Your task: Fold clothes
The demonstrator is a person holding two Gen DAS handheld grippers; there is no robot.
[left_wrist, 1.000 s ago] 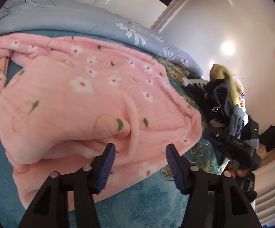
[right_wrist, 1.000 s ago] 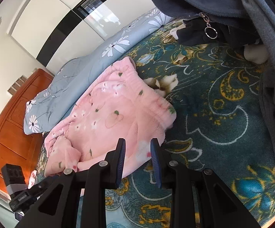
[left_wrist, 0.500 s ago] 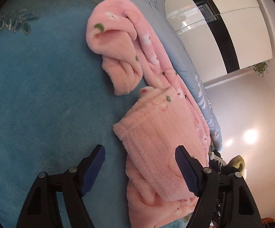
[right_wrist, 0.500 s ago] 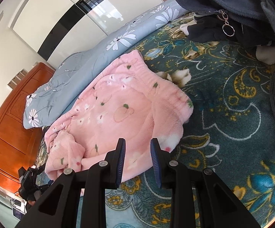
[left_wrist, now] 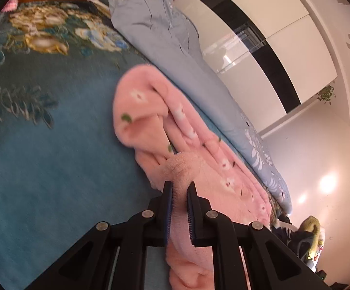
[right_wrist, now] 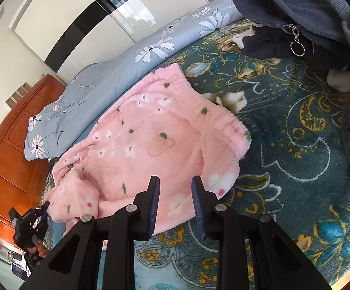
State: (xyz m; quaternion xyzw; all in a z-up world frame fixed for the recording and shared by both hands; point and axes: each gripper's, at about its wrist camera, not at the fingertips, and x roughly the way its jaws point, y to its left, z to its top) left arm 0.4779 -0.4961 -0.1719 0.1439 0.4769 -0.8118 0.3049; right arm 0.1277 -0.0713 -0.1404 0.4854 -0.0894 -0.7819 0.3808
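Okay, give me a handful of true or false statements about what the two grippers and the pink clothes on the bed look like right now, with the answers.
1. The left gripper is clamped on the fluffy pink flower-print garment. True.
2. The right gripper grips the dark grey zip hoodie. False: its jaws stand apart, holding nothing, above the pink garment's near edge.
3. The garment lies on a teal floral blanket. True.
4. The grey-blue daisy-print duvet covers the garment. False: it lies beside it, along the far edge.

Left claw (left_wrist: 179, 189) clamped, right claw (right_wrist: 175, 183) parted.
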